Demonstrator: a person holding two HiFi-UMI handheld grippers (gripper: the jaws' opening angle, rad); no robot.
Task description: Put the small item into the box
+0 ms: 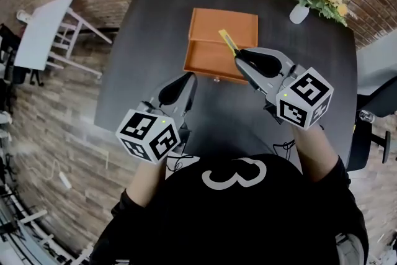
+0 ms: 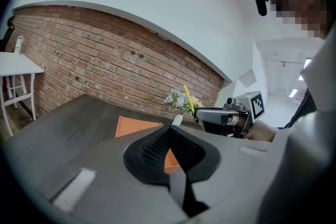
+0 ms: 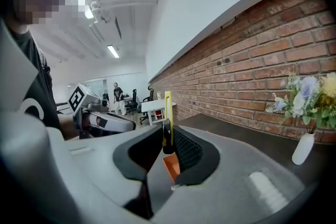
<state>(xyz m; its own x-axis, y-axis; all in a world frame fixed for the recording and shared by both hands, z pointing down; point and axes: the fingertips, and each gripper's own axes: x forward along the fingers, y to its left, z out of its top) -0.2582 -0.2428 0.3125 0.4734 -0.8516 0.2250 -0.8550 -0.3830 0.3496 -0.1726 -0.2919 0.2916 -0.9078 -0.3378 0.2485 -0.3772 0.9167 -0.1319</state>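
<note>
An orange box (image 1: pixel 220 40) lies on the dark table (image 1: pixel 149 40), its drawer pulled out toward me with a small knob at the front. My right gripper (image 1: pixel 238 54) hovers over the drawer's right side, shut on a thin yellow item (image 1: pixel 227 41) that sticks up past its tips. In the right gripper view the yellow item (image 3: pixel 167 110) stands upright between the pads, with a patch of orange box (image 3: pixel 171 166) below. My left gripper (image 1: pixel 188 79) sits just in front of the drawer, shut with nothing in it. The left gripper view shows the box (image 2: pixel 137 126) beyond the closed jaws.
A white vase of flowers (image 1: pixel 299 12) stands at the table's far right corner. A white side table (image 1: pixel 43 28) is off to the left on the brick floor, and a dark chair (image 1: pixel 366 133) stands at the right edge.
</note>
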